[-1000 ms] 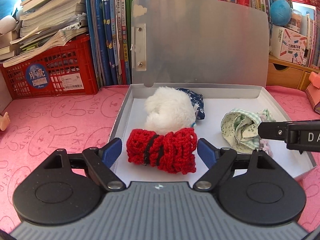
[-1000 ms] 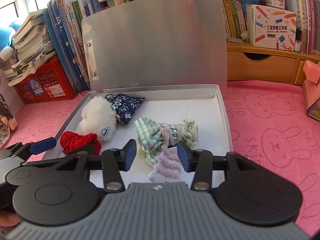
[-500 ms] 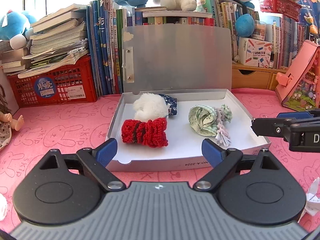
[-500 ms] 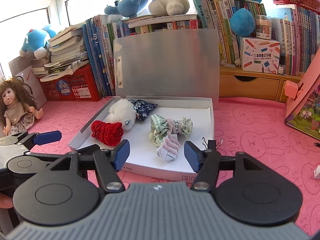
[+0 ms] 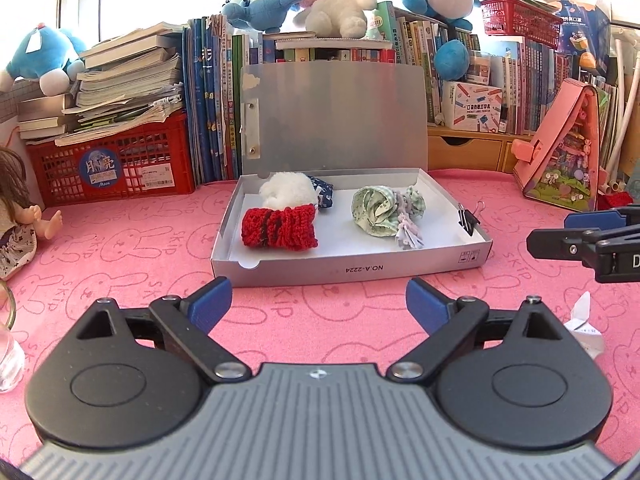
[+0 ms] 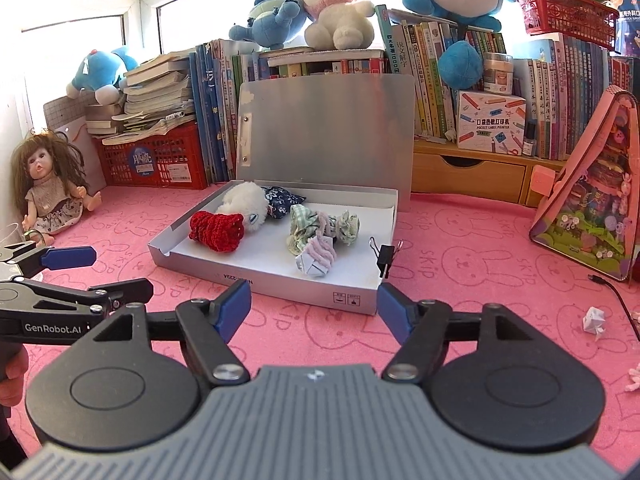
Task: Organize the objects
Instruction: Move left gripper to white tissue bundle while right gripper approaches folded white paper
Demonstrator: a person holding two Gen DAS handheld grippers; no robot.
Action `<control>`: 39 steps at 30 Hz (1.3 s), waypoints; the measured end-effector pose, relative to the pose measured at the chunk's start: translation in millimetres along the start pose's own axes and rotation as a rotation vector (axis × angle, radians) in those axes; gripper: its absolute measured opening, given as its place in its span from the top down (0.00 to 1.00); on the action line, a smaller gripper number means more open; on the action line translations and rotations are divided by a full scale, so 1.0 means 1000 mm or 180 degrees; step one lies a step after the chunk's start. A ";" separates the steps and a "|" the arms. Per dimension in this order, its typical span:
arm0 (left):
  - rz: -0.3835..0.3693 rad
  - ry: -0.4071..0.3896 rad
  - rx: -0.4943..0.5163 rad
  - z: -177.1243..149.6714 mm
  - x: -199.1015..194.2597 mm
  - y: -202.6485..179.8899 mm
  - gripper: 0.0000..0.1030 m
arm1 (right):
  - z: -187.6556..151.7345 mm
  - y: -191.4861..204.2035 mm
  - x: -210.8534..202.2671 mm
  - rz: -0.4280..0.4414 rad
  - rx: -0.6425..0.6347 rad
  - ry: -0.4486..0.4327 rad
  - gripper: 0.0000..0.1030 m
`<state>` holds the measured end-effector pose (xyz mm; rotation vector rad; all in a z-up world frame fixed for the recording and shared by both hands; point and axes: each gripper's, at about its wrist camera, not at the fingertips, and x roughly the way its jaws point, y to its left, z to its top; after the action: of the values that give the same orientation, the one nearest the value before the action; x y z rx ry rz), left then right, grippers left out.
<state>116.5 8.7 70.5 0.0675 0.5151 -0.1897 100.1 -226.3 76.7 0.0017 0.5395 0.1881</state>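
Note:
A shallow silver box (image 5: 360, 270) (image 6: 280, 286) with its lid up sits on the pink mat. Inside lie a red knitted piece (image 5: 279, 227) (image 6: 218, 230), a white fluffy toy (image 5: 285, 195) (image 6: 244, 202), a dark blue floral pouch (image 5: 323, 193) (image 6: 282, 200), a green checked cloth bundle (image 5: 378, 211) (image 6: 308, 226) and a folded paper piece with lilac yarn (image 6: 316, 260). A black binder clip (image 5: 468, 220) (image 6: 385, 258) is on the box's right rim. My left gripper (image 5: 318, 304) and right gripper (image 6: 314, 308) are both open and empty, in front of the box.
A doll (image 6: 48, 188) sits at the left. A red crate (image 5: 116, 162) with books, upright books and plush toys line the back. A pink toy house (image 6: 592, 200) stands at the right. A white paper scrap (image 6: 594, 318) and a cable (image 6: 616, 292) lie on the mat.
Both grippers have pulled back out of the box and away from it. The red knitted piece and the cloth bundle stay in the box.

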 end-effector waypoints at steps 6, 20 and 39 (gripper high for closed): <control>0.0045 0.0043 -0.0077 -0.027 -0.011 0.007 0.06 | -0.024 -0.005 -0.014 -0.0148 -0.0193 -0.0053 0.14; 0.0130 0.0127 -0.0185 -0.074 -0.022 0.010 0.05 | -0.084 -0.032 -0.008 -0.0343 0.0212 0.0173 0.04; 0.0269 0.0207 -0.0306 -0.098 -0.014 0.006 0.07 | -0.101 -0.022 0.003 -0.0442 0.0188 0.0269 0.04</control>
<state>59.1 28.1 -7.4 0.0015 0.5843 -0.0801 54.5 -252.5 -12.7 0.0137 0.6272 0.0369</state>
